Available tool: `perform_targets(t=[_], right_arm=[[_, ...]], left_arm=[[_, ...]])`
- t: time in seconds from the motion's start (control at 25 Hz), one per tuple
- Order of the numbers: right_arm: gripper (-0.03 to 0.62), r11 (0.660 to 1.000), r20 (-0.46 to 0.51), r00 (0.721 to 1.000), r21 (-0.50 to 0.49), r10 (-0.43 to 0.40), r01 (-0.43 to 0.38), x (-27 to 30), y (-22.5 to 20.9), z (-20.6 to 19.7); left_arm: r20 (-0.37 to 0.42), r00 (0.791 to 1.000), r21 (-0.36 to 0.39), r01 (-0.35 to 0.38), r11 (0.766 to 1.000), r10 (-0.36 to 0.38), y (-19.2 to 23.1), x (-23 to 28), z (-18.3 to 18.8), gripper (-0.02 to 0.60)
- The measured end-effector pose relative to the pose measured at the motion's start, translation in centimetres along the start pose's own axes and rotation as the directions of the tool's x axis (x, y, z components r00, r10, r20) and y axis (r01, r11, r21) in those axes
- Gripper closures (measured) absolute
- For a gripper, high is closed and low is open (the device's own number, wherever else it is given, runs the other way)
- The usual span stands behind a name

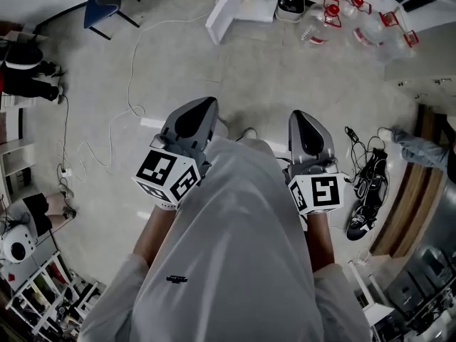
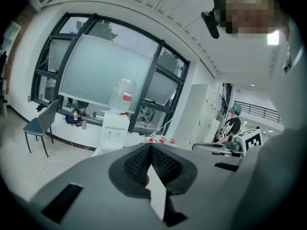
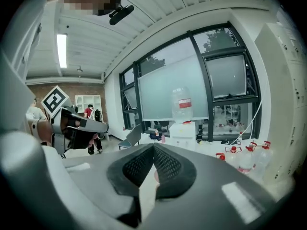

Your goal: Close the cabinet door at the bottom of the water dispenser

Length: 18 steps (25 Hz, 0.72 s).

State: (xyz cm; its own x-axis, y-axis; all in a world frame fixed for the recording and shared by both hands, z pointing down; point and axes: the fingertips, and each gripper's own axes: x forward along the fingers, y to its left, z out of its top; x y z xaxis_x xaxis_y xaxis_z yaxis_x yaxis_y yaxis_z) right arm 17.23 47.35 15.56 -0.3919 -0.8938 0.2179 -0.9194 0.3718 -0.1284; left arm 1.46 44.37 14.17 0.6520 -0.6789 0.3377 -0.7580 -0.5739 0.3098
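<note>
The white water dispenser (image 1: 249,2) stands far ahead by the window wall, with a clear bottle (image 2: 122,96) on top. A white panel (image 1: 219,18) juts out from its base on the left; it looks like the bottom cabinet door standing open. The dispenser also shows small and distant in the left gripper view (image 2: 115,128) and in the right gripper view (image 3: 183,131). My left gripper (image 1: 205,102) and right gripper (image 1: 299,114) are held close in front of the person's body, pointing toward the dispenser. Both are shut with nothing between the pads, and neither is near the door.
Several empty water bottles with red handles (image 1: 342,16) lie right of the dispenser. A blue chair (image 1: 100,6) stands to its left. White cable (image 1: 128,84) trails over the floor, and shoes and black cords (image 1: 367,187) lie at the right. A person (image 2: 233,126) stands by white lockers.
</note>
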Motion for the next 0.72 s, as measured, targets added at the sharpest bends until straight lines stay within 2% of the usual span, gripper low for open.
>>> perform_targets(t=[0.2,0.36,0.56,0.72], right_arm=[[0.583,0.999,-0.001,1.0,0.035,-0.003,0.003,0.8,-0.8,0.1],[0.583,0.998,-0.018,1.0,0.06,-0.001,0.002,3.0,-1.6,0.1],[0.583,0.999,-0.036,0.999,0.043,-0.004,0.005,7.6,-2.9,1.1],[0.583,0.999,-0.055,0.998,0.039,0.0,0.002,12.6,-5.1,2.7]], left_arm=[[-0.02,1.0,0.002,-0.006,1.0,0.006,0.6,0.6,0.1,0.581],[-0.014,1.0,-0.026,-0.012,1.0,0.012,2.4,2.5,1.0,0.581],[-0.039,0.999,-0.057,0.005,0.998,-0.007,5.5,6.6,1.9,0.58],[-0.041,0.999,-0.073,0.021,0.997,-0.024,8.2,11.0,4.5,0.581]])
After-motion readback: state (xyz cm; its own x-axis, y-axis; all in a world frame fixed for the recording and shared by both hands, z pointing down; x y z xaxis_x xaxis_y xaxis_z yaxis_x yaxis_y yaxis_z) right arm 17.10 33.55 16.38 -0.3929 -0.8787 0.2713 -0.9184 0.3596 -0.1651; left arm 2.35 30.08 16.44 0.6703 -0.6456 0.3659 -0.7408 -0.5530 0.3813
